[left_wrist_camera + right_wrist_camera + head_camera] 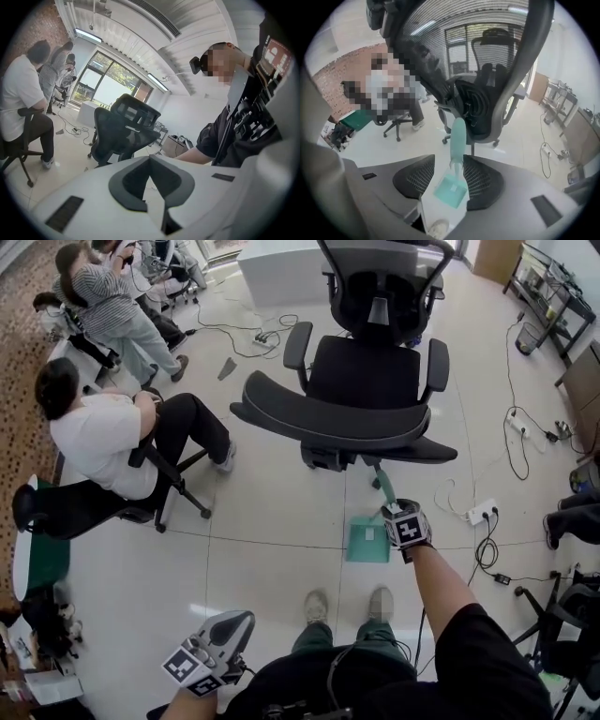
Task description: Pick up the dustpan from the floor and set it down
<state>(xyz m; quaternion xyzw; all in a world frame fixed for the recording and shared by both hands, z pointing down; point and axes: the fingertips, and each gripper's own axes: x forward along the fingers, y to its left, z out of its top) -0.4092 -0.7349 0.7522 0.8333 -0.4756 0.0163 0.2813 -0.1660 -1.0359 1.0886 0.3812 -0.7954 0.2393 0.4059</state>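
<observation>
On the pale tiled floor (272, 521), the teal plastic dustpan (368, 542) (451, 191) lies before a black mesh office chair (366, 371). Its handle rises between the right gripper's (393, 511) (457, 168) open jaws, unpressed. Well apart, the left gripper's (239, 621) (150, 161) jaws are closed and empty.

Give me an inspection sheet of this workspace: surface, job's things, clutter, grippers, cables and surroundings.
Surface: pale glossy floor.
Job's things: teal dustpan on the floor, handle toward the office chair.
Clutter: small grey object on the floor beyond the chair.
Grippers: right gripper open, dustpan handle between its jaws; left gripper shut, empty.
Cables: power strip and cords right of the dustpan.
Surroundings: two seated people at left.
</observation>
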